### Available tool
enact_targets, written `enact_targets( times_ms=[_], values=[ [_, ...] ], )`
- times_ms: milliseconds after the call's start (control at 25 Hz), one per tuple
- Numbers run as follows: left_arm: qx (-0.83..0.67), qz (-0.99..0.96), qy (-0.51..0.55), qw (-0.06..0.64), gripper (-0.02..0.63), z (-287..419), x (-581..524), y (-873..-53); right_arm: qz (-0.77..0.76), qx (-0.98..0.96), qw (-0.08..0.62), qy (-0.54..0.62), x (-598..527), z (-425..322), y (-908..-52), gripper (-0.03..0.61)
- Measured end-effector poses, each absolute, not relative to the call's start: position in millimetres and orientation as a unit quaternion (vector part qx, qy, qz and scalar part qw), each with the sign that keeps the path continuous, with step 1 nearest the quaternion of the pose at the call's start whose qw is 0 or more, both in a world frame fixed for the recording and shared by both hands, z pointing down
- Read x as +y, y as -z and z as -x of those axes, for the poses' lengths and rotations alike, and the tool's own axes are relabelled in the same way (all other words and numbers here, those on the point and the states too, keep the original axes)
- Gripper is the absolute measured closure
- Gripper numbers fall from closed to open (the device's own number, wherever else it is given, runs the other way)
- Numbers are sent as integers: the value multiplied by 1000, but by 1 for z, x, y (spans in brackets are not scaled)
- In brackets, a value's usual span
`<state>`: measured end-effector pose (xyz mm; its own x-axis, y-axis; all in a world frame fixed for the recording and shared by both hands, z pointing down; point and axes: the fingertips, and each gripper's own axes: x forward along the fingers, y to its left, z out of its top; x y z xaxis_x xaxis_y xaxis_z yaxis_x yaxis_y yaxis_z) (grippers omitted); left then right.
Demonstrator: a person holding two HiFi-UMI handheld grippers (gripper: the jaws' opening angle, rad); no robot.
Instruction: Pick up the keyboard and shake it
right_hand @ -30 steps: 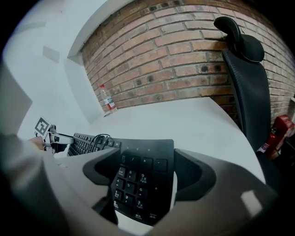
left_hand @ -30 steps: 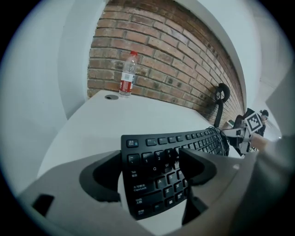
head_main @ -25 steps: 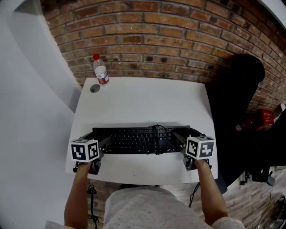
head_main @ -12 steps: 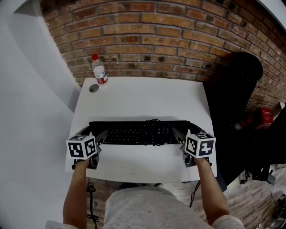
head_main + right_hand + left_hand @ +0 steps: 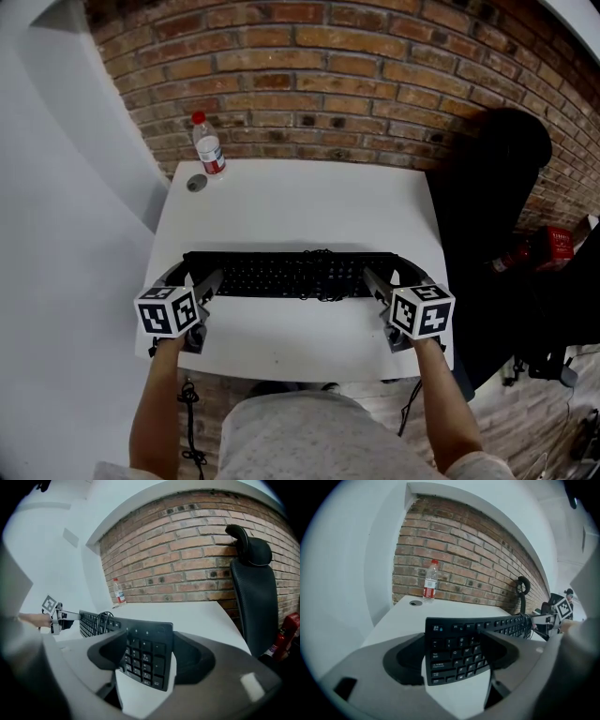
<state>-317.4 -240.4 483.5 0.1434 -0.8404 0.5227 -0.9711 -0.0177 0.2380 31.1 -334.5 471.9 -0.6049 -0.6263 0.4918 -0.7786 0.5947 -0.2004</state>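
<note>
Keyboard gripped at both ends; the shake is not yet begun.
The left claw clamps the keyboard's left end. The right claw, jaws just closing, pinches its right end. The keyboard seems tipped up, barely lifted, over the bench's near half.

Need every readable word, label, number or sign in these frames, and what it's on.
Nothing reads cleanly enough to quote.
keyboard: white key legends, too blurred.
bottle: red label, print too small.
left marker cube and right marker cube: black-and-white square patterns, no words.
red object at the head view's right: white print, too small.
</note>
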Motion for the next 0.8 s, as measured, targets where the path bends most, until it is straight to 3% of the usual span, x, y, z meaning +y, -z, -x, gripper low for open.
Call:
enact_targets(
  times_ms=[800],
  values=[
    [-641,-711,-111,268,258,308,-201,-479,-374,-893,197,-155,-301,-39,-469,285]
  ],
)
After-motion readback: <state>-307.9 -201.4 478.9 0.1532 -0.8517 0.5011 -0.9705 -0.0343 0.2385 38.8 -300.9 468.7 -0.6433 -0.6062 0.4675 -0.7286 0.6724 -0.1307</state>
